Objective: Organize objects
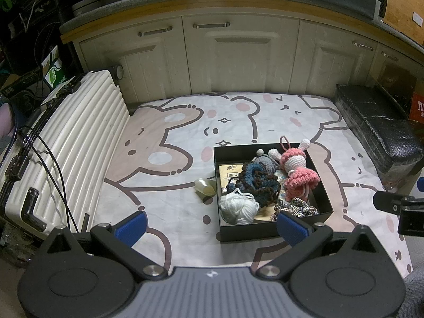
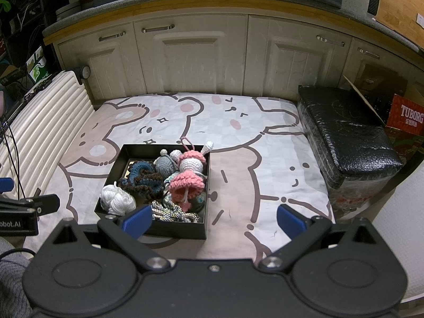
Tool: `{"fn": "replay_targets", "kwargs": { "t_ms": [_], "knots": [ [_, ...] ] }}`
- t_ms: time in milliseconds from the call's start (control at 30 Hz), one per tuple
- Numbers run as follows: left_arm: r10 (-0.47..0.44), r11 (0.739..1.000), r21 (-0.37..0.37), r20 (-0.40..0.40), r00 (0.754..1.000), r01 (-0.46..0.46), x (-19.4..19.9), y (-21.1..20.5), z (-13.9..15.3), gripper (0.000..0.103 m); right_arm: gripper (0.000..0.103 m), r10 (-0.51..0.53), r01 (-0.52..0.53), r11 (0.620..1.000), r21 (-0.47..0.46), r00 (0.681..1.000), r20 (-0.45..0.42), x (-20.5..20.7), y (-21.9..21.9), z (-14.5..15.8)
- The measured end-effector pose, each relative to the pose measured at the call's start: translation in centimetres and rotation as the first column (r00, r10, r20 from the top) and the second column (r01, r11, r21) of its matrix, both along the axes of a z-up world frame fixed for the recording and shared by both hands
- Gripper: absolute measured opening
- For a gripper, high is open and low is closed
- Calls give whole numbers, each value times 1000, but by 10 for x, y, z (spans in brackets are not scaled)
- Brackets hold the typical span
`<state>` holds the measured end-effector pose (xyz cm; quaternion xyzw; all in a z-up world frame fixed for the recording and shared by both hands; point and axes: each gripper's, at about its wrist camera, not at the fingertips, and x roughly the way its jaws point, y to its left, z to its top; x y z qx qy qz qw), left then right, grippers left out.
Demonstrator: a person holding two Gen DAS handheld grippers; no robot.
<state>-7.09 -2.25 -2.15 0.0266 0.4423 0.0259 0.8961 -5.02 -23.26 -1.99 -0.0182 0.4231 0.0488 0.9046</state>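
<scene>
A black box point(image 1: 273, 232) point(image 2: 159, 228) sits on the cartoon-print mat. It holds a pink crochet doll point(image 1: 296, 171) point(image 2: 189, 177), a white yarn ball point(image 1: 238, 209) point(image 2: 118, 200), dark blue-brown crochet pieces point(image 1: 258, 182) point(image 2: 144, 180), a grey crochet ball point(image 2: 164, 165), a braided cord point(image 1: 296, 206) point(image 2: 172, 213) and a yellow packet point(image 1: 228, 176). A pale ribbon spool point(image 1: 205, 186) lies on the mat just left of the box. My left gripper point(image 1: 210, 229) hangs open before the box's near left corner. My right gripper point(image 2: 214, 221) is open near the box's front right corner. Both are empty.
A cream ribbed suitcase point(image 1: 66, 143) point(image 2: 39, 122) lies along the mat's left edge with black cables over it. A black wrapped block point(image 1: 379, 129) point(image 2: 347, 137) borders the right. Cabinet doors point(image 1: 238, 58) close off the back. A red carton point(image 2: 405, 119) stands far right.
</scene>
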Motion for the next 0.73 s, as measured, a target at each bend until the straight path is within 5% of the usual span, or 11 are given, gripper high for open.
{"fn": "replay_targets", "kwargs": {
  "t_ms": [733],
  "knots": [
    [3,1000,-5,-2,1000,-3,-1,-3,0,103,102,0,0,1000,-1,1000,-1,0,1,0]
  ]
}}
